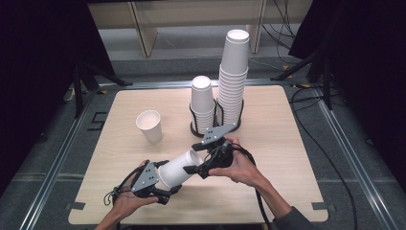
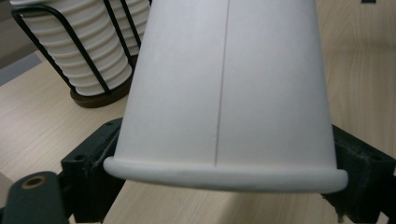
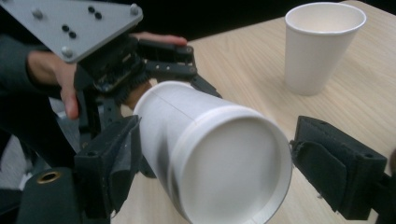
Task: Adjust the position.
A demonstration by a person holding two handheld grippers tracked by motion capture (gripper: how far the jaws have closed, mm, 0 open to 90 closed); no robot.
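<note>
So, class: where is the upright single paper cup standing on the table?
In the high view the upright cup stands left of centre on the table, left of the wire-racked cup stacks.

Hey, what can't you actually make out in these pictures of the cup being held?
- Inside of the held paper cup: its mouth points at the left gripper, and the left gripper view's bottom edge cuts it off.
- Right gripper: whether its jaws press the cup. Blurred in the right gripper view, too small in the high view.
- Cup stacks: cup count, ridges too small.
</note>
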